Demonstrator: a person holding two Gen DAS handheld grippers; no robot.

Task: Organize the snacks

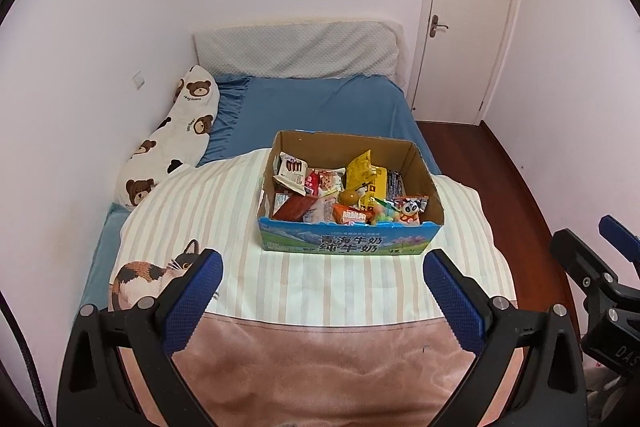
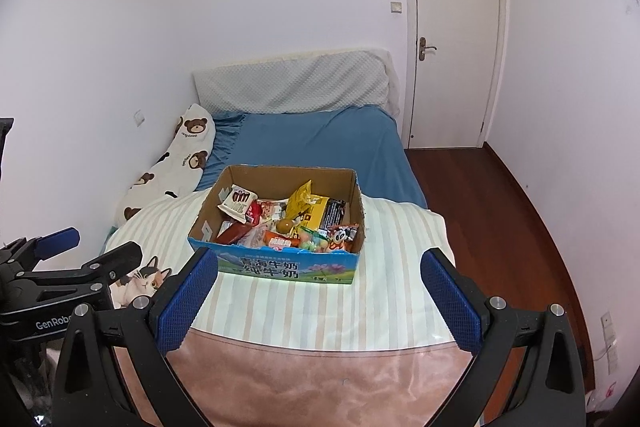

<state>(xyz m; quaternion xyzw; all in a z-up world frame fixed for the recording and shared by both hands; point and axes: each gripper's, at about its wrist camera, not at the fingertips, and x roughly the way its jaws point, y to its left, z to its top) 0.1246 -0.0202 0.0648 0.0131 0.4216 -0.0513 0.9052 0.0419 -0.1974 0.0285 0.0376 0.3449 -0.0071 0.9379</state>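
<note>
A cardboard box (image 1: 420, 167) with a blue printed front sits on the striped blanket; in the right wrist view the box (image 2: 356, 195) lies ahead of centre. It holds several snack packets: a yellow bag (image 1: 360, 167), a red packet (image 1: 294, 207), an orange packet (image 1: 352, 215) and a panda-print packet (image 1: 410, 209). My left gripper (image 1: 322, 267) is open, short of the box, nothing between its blue pads. My right gripper (image 2: 320, 267) is open too, hovering near the box's front edge and empty. The right gripper (image 1: 592, 251) shows at the left view's right edge.
The bed has a striped blanket (image 1: 224, 211) with a cat print, a blue sheet (image 1: 320, 107), a bear-print pillow (image 1: 172, 143) along the left wall and a grey headboard cushion (image 1: 296, 47). A shut white door (image 2: 452, 39) and dark wooden floor (image 2: 488, 219) lie to the right.
</note>
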